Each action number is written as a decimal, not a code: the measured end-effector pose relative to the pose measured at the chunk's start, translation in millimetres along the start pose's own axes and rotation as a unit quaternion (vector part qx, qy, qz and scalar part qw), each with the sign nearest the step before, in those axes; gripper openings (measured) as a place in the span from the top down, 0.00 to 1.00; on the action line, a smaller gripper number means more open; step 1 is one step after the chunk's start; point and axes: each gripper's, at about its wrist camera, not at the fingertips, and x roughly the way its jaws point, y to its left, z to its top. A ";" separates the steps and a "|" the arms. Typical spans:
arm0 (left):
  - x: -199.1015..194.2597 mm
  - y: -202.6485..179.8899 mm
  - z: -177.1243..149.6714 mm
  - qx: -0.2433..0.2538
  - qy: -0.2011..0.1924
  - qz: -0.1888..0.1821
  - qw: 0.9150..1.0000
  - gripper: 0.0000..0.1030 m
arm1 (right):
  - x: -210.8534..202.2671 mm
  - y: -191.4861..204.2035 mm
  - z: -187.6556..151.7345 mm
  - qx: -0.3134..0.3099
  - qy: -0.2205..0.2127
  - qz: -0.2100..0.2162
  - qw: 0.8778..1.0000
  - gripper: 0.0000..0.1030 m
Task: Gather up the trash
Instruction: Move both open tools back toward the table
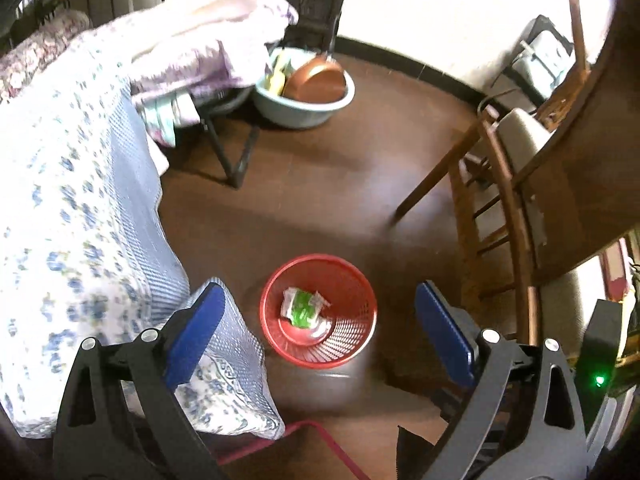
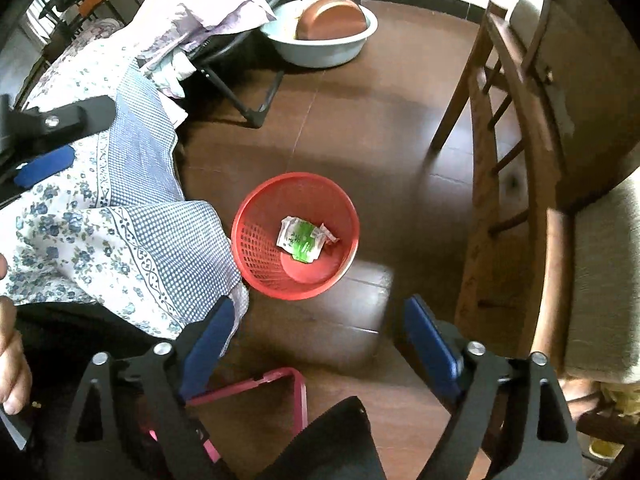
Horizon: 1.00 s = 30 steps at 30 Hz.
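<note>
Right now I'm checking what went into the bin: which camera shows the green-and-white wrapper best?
The right wrist view: the green-and-white wrapper lies sharp and unobstructed on the red basket's floor. The left wrist view shows the same wrapper, but blurrier and more foreshortened.

Both grippers point steeply down. The left gripper [image 1: 320, 320] has its blue pads spread wide, empty. The right gripper [image 2: 316, 336] is likewise wide and empty.

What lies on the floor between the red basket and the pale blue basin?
Only bare brown floor between the red basket and the pale blue basin, clearest in the right wrist view.
</note>
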 end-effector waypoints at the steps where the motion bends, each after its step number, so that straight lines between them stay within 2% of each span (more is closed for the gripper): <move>1: -5.6 0.7 0.1 -0.001 -0.005 -0.002 1.000 0.09 | -5.6 4.8 0.1 -0.005 -0.005 -0.004 1.000 0.13; 8: -60.4 29.3 3.6 -0.028 -0.056 -0.015 0.998 0.08 | -30.5 35.6 0.4 -0.030 -0.025 -0.010 0.999 0.12; 14: -128.3 78.5 3.7 -0.040 -0.116 0.049 0.991 0.07 | -49.8 77.5 13.0 -0.070 -0.043 -0.001 0.997 0.12; 17: -164.6 131.5 -5.7 -0.080 -0.137 0.099 0.982 0.07 | -68.3 120.3 26.6 -0.112 -0.071 0.020 0.991 0.12; 20: -198.3 197.5 -25.8 -0.134 -0.153 0.156 0.967 0.07 | -84.3 177.6 37.5 -0.162 -0.094 0.057 0.981 0.11; 23: -225.8 266.1 -49.6 -0.176 -0.164 0.238 0.941 0.07 | -95.7 254.2 42.7 -0.220 -0.106 0.105 0.964 0.09; 24: -235.6 294.2 -60.3 -0.194 -0.165 0.270 0.929 0.07 | -98.1 275.2 42.1 -0.234 -0.108 0.119 0.959 0.09; 27: -251.6 345.1 -82.7 -0.240 -0.167 0.308 0.905 0.07 | -109.2 361.9 40.7 -0.290 -0.137 0.175 0.931 0.08; 30: -262.1 383.9 -107.8 -0.300 -0.181 0.305 0.885 0.07 | -112.9 420.8 43.3 -0.306 -0.164 0.220 0.911 0.07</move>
